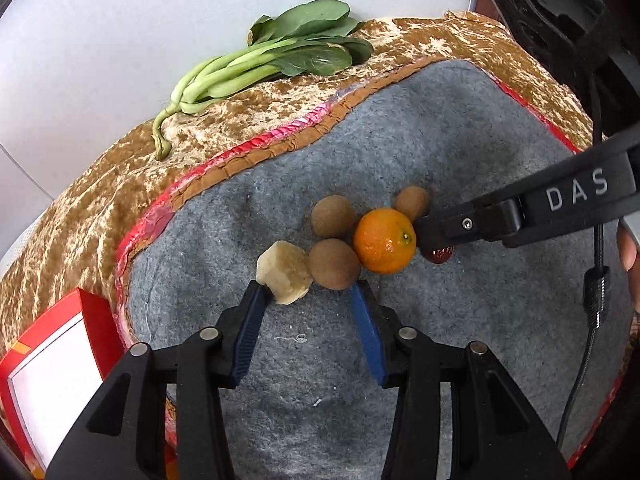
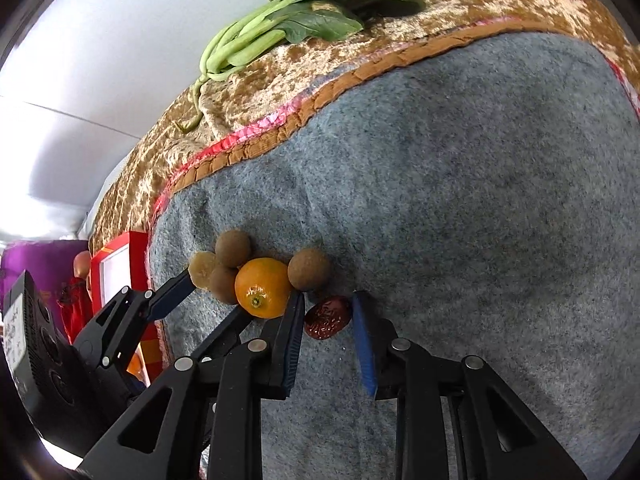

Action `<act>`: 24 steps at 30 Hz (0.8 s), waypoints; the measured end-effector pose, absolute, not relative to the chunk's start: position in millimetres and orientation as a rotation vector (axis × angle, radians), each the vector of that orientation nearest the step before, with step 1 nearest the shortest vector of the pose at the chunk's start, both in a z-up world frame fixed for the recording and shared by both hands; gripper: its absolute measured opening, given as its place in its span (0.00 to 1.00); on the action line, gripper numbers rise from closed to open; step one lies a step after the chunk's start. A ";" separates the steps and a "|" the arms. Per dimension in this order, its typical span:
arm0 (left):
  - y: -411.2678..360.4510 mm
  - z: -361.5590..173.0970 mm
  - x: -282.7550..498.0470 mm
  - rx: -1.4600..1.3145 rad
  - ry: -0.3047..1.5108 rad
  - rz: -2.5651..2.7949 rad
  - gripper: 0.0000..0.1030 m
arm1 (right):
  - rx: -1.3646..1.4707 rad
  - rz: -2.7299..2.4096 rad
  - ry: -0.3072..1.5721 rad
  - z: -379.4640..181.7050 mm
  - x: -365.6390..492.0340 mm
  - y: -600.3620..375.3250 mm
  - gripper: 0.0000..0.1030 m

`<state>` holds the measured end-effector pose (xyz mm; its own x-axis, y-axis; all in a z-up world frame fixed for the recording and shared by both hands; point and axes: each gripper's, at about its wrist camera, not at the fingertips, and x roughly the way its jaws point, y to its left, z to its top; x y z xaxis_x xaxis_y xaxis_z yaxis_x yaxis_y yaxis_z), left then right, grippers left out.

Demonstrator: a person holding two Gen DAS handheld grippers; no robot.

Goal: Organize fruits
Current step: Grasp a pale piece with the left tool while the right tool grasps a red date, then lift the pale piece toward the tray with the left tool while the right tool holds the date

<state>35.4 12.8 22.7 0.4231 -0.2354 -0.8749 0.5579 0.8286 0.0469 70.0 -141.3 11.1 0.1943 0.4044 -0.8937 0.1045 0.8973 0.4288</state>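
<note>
1. Left gripper (image 1: 308,292): jaws apart, tilted down over the grey felt mat (image 1: 460,152). The pale peeled chunk (image 1: 285,272) touches the left fingertip; one brown round fruit (image 1: 334,264) lies just ahead of the gap, neither pad pressing on it.
2. Right gripper (image 2: 326,312): jaws spread on either side of the dark red wrinkled date (image 2: 327,318), which lies on the mat between the blue pads (image 2: 363,344); no clear pressing is visible, so it is unclenched.
3. Orange (image 1: 385,240): beyond the left gripper's right finger and against the right gripper's left fingertip.
4. Two further brown round fruits (image 1: 333,216) (image 1: 412,201): just beyond the orange, touching it.
5. Leafy greens (image 1: 272,64): far ahead of both grippers, on the mottled brown cloth (image 1: 80,208).
6. Red box (image 1: 52,352): left of the left gripper, at the mat's edge.
</note>
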 end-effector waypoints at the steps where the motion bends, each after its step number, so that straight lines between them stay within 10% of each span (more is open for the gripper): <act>1: 12.9 23.0 34.9 0.358 1.020 -0.510 0.37 | 0.438 0.220 1.368 12.1 69.0 -139.7 0.24; 9: 21.7 31.0 26.6 0.337 1.020 -0.515 0.12 | 0.496 0.267 1.361 22.2 54.6 -150.5 0.23; 24: 16.4 26.0 40.2 0.348 0.999 -0.444 0.35 | 0.518 0.287 1.372 19.7 42.2 -169.8 0.23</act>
